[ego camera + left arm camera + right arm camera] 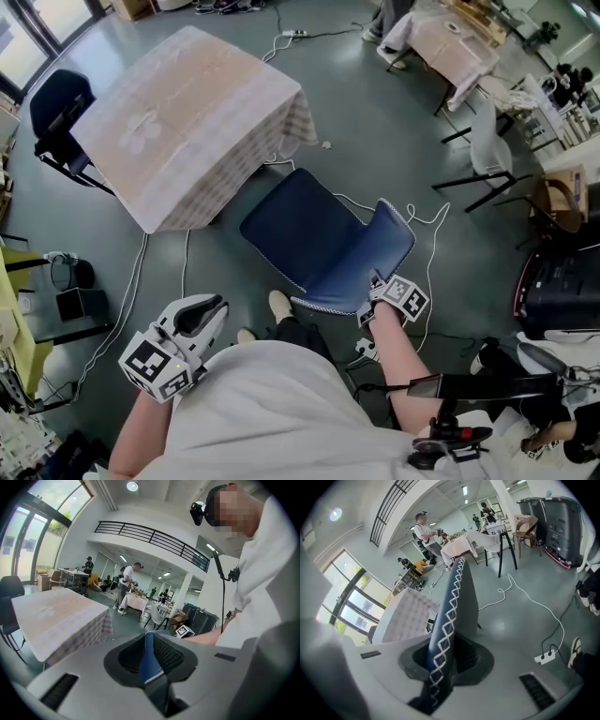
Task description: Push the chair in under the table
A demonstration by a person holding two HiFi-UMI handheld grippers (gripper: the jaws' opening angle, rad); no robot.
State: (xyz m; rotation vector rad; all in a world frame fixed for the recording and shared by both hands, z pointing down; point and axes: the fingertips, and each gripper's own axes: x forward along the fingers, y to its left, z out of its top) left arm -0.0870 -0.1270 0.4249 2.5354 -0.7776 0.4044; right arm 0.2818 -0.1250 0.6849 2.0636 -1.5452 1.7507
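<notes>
A blue chair (319, 244) with white stitching stands just off the corner of the table (187, 122), which has a checked cloth; its seat faces the table. My right gripper (380, 298) is shut on the top edge of the chair back (457, 602), and the stitched edge runs between its pads (443, 656). My left gripper (187, 328) hangs low at the left, near my body and apart from the chair. Its jaws (151, 656) stand a little apart with nothing in them; the chair shows through the gap.
A black chair (56, 103) sits at the table's far side. White cables (431, 244) and a power strip (546, 657) lie on the floor by the blue chair. A white chair (487, 141), another covered table (450, 42) and black cases (558, 281) stand to the right.
</notes>
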